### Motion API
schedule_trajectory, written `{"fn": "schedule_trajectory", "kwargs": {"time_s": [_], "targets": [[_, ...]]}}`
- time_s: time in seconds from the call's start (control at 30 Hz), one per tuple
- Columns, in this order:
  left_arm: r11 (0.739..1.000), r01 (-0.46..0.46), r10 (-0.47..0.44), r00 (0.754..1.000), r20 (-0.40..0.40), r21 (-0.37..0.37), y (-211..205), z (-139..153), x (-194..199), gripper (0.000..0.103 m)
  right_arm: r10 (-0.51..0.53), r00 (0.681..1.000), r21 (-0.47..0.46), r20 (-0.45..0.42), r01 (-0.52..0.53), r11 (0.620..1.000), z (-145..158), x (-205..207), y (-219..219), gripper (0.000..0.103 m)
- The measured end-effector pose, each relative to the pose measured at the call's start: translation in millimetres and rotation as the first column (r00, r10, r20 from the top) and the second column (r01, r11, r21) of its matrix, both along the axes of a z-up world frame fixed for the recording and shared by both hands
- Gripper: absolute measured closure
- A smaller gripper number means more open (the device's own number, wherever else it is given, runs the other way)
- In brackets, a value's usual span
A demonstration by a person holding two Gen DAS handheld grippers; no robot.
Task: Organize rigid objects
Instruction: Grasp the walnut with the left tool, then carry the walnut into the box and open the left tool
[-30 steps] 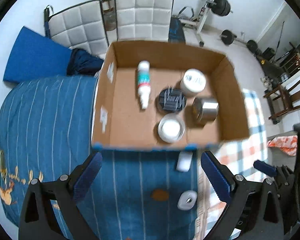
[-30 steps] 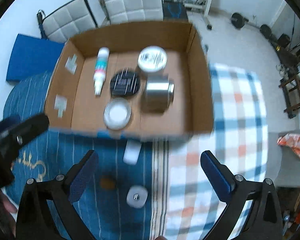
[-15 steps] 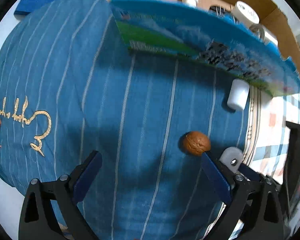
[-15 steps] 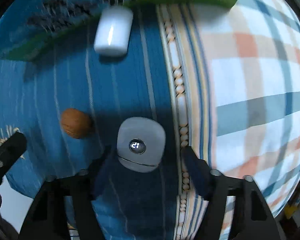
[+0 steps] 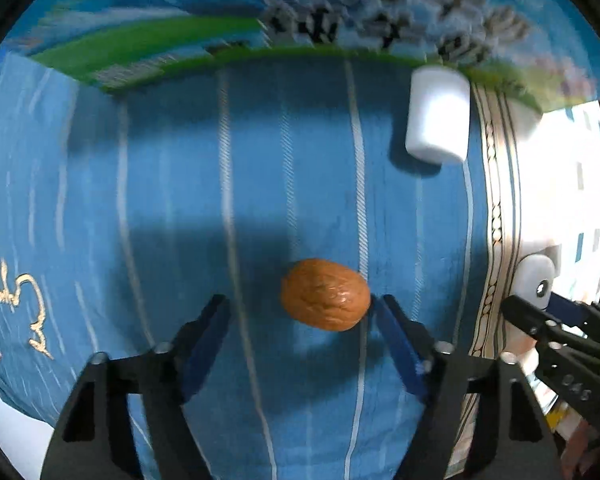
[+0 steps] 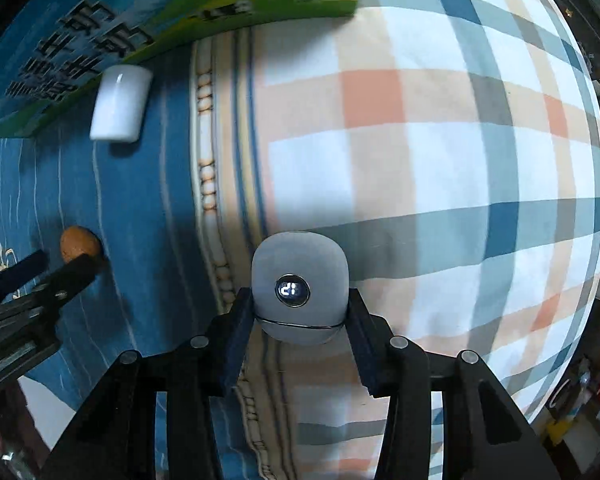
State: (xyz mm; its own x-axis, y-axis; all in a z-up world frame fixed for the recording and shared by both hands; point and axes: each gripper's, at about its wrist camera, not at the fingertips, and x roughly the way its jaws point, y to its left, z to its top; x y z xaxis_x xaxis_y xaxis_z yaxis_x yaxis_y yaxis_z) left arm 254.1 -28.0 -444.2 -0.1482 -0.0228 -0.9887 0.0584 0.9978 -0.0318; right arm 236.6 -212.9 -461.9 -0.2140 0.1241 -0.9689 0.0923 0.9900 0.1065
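from the left wrist view, the left gripper has its jaws spread around the walnut on the blue striped cloth, the right one touching or nearly touching the shell, nothing pinched yet. a white cylinder lies further off, against the printed box wall. in the right wrist view, the right gripper pinches the grey case over the plaid cloth. none of the three looks boxed yet, so i'd say all remain to place.

Both wrist views look down close, sharing the walnut.
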Motion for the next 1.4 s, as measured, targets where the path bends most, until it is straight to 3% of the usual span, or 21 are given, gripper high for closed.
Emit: {"fn": "schedule_trajectory", "kwargs": {"time_s": [0.17, 0.23, 0.53, 0.73, 0.97, 1.13, 1.27, 1.4], "targets": [[1.0, 0.004, -0.004, 1.0, 0.02, 0.016, -11, -4, 2, 0.054, -0.005, 1.0, 0.015, -0.023, 0.005, 1.0, -2, 1, -14, 0.055], [1.0, -0.004, 0.004, 1.0, 0.031, 0.014, -15, 0, 0, 0.064, 0.001, 0.999, 0.01, -0.035, 0.0, 1.0, -3, 8, -17, 0.055], [1.0, -0.018, 0.017, 0.997, 0.075, 0.008, -13, 23, 3, 0.064, 0.041, 0.998, -0.005, -0.047, -0.042, 0.999, -3, 16, 6, 0.055], [0.999, -0.004, 0.009, 0.991, 0.133, -0.037, -22, 68, -19, 0.064, 0.036, 0.999, 0.038, -0.012, -0.035, 0.999, 7, 12, 19, 0.055], [0.991, -0.002, 0.031, 0.976, 0.217, -0.133, -31, 135, -29, 0.064, 0.019, 0.998, 0.136, 0.063, -0.027, 0.99, 53, 12, 24, 0.055], [0.978, 0.001, 0.064, 0.949, 0.308, -0.208, -26, 195, -11, 0.064, -0.006, 0.992, 0.22, 0.128, -0.023, 0.975, 102, 27, 22, 0.055], [0.967, 0.014, 0.084, 0.925, 0.37, -0.255, -18, 238, 23, 0.064, -0.035, 0.978, 0.284, 0.204, -0.025, 0.959, 153, 52, 21, 0.055], [0.972, 0.032, 0.072, 0.903, 0.425, -0.231, -11, 256, 75, 0.064, -0.039, 0.959, 0.301, 0.28, -0.049, 0.952, 194, 91, 18, 0.055]]}}
